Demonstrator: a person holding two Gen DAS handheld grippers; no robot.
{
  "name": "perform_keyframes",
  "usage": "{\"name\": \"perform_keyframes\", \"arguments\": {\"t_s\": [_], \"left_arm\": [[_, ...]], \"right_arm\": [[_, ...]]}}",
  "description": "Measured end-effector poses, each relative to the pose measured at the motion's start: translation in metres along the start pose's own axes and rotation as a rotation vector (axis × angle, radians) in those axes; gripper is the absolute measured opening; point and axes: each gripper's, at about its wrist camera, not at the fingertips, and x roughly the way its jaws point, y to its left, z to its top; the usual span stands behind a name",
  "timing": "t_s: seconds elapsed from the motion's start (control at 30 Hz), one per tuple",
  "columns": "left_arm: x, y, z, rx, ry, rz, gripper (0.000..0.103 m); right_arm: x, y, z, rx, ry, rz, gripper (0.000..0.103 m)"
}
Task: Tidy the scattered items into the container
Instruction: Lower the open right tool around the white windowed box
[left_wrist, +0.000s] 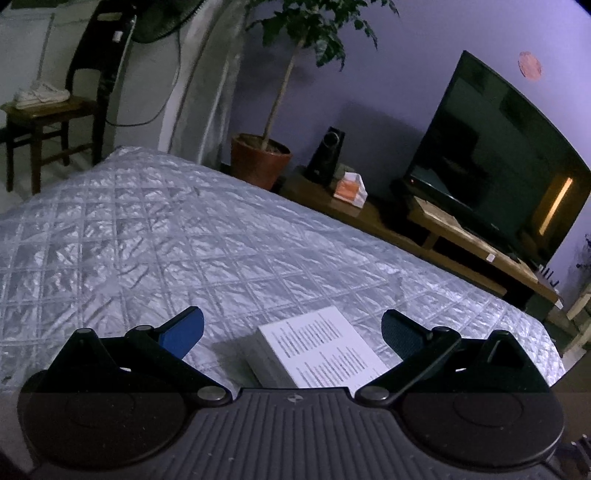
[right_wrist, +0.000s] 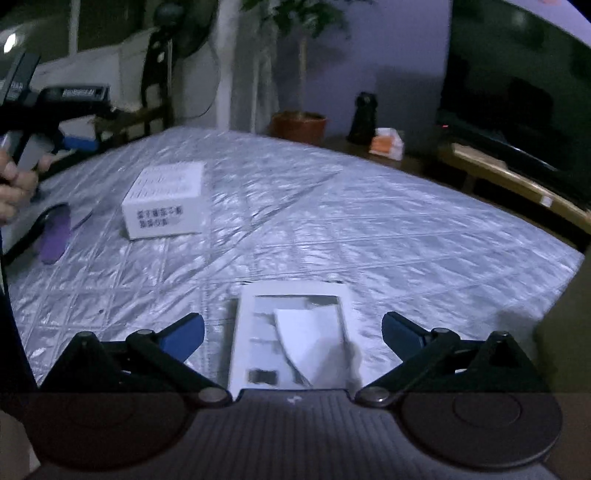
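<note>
A white box with printed text lies on the quilted silver cover, right below my left gripper, which is open with the box between its blue fingers, not touching. The same box shows at the left in the right wrist view. My right gripper is open above a flat white package with a clear window that lies on the cover. The other gripper and a hand show at far left. A purple item on a dark object lies near it.
A low wooden TV bench with a large TV, a speaker and an orange-white tissue box runs along the far edge. A potted plant and a wooden chair stand behind.
</note>
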Motion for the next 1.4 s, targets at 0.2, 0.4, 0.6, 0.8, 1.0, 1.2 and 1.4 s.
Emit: {"name": "perform_keyframes", "arguments": {"t_s": [0.2, 0.4, 0.6, 0.8, 1.0, 1.2, 1.4], "left_arm": [[0.001, 0.0, -0.002, 0.014, 0.008, 0.01, 0.103], [0.002, 0.006, -0.002, -0.028, 0.026, -0.01, 0.103], [0.003, 0.0, -0.005, 0.003, 0.033, -0.01, 0.103], [0.003, -0.002, -0.006, 0.015, 0.036, -0.016, 0.103], [0.004, -0.005, -0.007, 0.02, 0.035, -0.021, 0.103], [0.004, -0.005, -0.008, 0.023, 0.039, -0.022, 0.103], [0.006, -0.008, -0.009, 0.034, 0.045, -0.024, 0.103]], "right_arm": [[0.007, 0.017, -0.004, -0.07, 0.068, -0.047, 0.099], [0.003, 0.008, -0.02, -0.074, 0.113, -0.076, 0.085], [-0.011, -0.044, -0.023, 0.308, 0.02, 0.073, 0.061], [-0.027, -0.051, -0.03, 0.306, 0.026, -0.033, 0.064], [-0.043, -0.001, -0.03, -0.016, -0.011, -0.118, 0.076], [-0.04, 0.019, -0.039, -0.124, 0.049, -0.018, 0.089], [-0.026, 0.02, -0.042, -0.159, 0.113, -0.059, 0.088]]}}
